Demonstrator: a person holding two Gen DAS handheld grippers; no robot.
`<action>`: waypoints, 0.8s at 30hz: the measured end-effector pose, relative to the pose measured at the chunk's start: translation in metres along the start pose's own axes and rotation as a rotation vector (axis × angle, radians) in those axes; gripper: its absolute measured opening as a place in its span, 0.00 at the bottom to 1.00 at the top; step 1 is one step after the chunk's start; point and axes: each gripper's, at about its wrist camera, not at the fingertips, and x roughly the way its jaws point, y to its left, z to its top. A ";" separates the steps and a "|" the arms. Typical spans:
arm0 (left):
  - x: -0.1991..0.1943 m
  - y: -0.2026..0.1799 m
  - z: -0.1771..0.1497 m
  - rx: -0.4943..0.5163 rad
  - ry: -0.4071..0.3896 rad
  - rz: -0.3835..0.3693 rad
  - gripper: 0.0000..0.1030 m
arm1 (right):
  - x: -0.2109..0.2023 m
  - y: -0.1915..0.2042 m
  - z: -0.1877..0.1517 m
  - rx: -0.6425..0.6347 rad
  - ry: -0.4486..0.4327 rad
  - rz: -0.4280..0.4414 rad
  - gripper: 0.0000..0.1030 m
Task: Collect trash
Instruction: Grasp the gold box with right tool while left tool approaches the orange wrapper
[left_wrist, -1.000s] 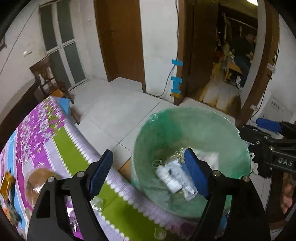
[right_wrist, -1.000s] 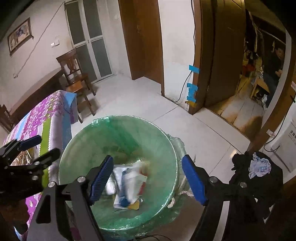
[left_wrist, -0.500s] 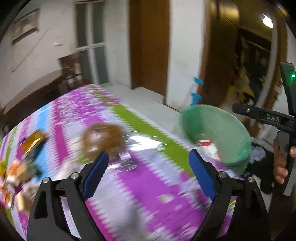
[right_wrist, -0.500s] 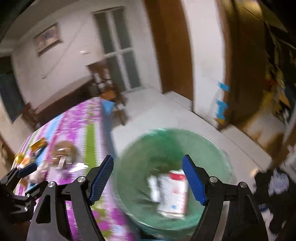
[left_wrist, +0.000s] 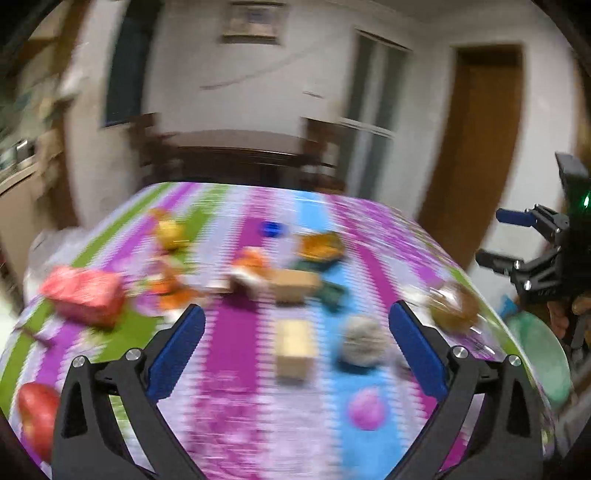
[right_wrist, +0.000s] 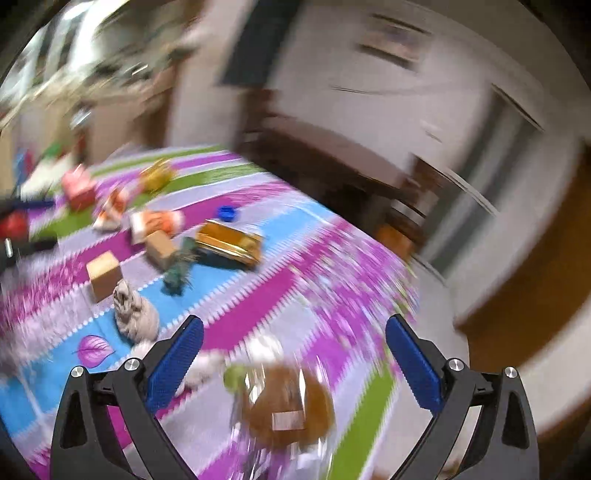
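Purple, green and blue stripes of a tablecloth (left_wrist: 236, 332) fill both of my views, badly smeared by motion blur. My left claw (left_wrist: 295, 350) is over the desk with its blue pads wide apart and opening, nothing between them. My right claw (right_wrist: 293, 363) is likewise spread and opening, with nothing gripped; below its gap lies a brown lump in clear crinkled wrap (right_wrist: 288, 406), which neither pad touches.

Trash lies scattered across the desk. From the right wrist I see a gold foil packet (right_wrist: 229, 243) near the middle, a small blue cap (right_wrist: 227, 213) just beyond it, two cardboard boxes (right_wrist: 104, 275) to its left, and a crumpled grey wad (right_wrist: 135, 314) beside the nearer box. An orange and white wrapper (right_wrist: 157, 221) lies further back, and a red packet (right_wrist: 77, 186) lies near the far left edge.

From the left wrist, the red packet (left_wrist: 83, 295) is at the left, the nearer box (left_wrist: 295, 347) and grey wad (left_wrist: 364, 341) lie ahead of the pads, and a green-lined bin (left_wrist: 539, 365) shows at the right edge past the desk. A hand (left_wrist: 565, 314) holds the right claw (left_wrist: 517, 240) there, above the bin.
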 end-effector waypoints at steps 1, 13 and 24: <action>-0.001 0.015 0.002 -0.043 -0.001 0.024 0.94 | 0.020 0.003 0.015 -0.064 0.013 0.072 0.95; 0.033 0.076 0.017 -0.226 0.082 0.107 0.94 | 0.179 0.058 0.088 -0.646 0.211 0.329 0.95; 0.052 0.089 0.014 -0.280 0.084 0.191 0.94 | 0.218 0.061 0.083 -0.622 0.290 0.425 0.45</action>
